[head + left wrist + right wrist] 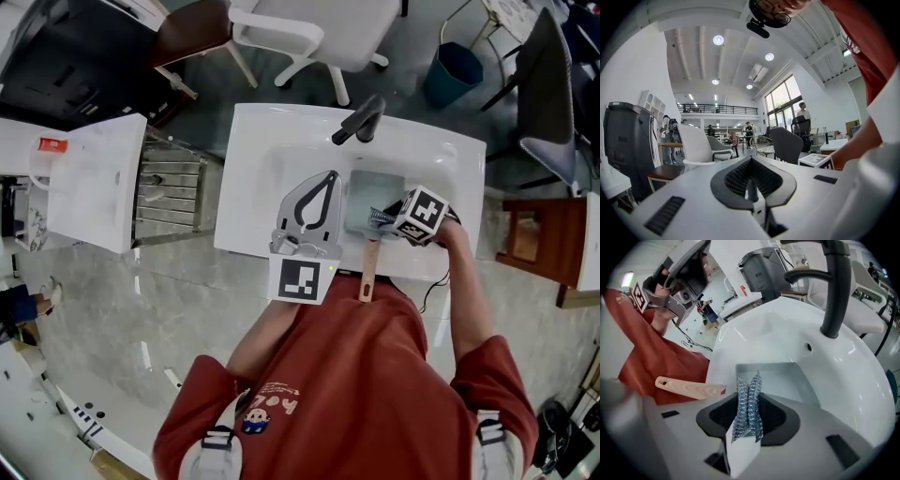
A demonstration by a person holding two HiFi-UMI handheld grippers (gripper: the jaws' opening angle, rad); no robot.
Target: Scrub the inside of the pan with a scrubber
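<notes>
A square grey pan (371, 195) lies in the white sink (272, 164), its wooden handle (368, 270) pointing over the front rim toward me. My right gripper (386, 218) hovers over the pan's right side, shut on a folded blue-silver mesh scrubber (378, 217). The right gripper view shows the scrubber (747, 404) pinched upright in the right gripper (749, 380), with the pan (787, 376) and its handle (689, 387) just beyond. My left gripper (331, 176) is raised above the sink's left half, shut and holding nothing. The left gripper view shows the left gripper (750, 160) aimed at the room.
A black faucet (361, 122) stands at the sink's back edge, close behind the pan. A metal rack (173, 192) and a white table (94, 178) lie to the left. A white chair (319, 33), a blue bin (453, 73) and a brown stool (536, 239) surround the sink.
</notes>
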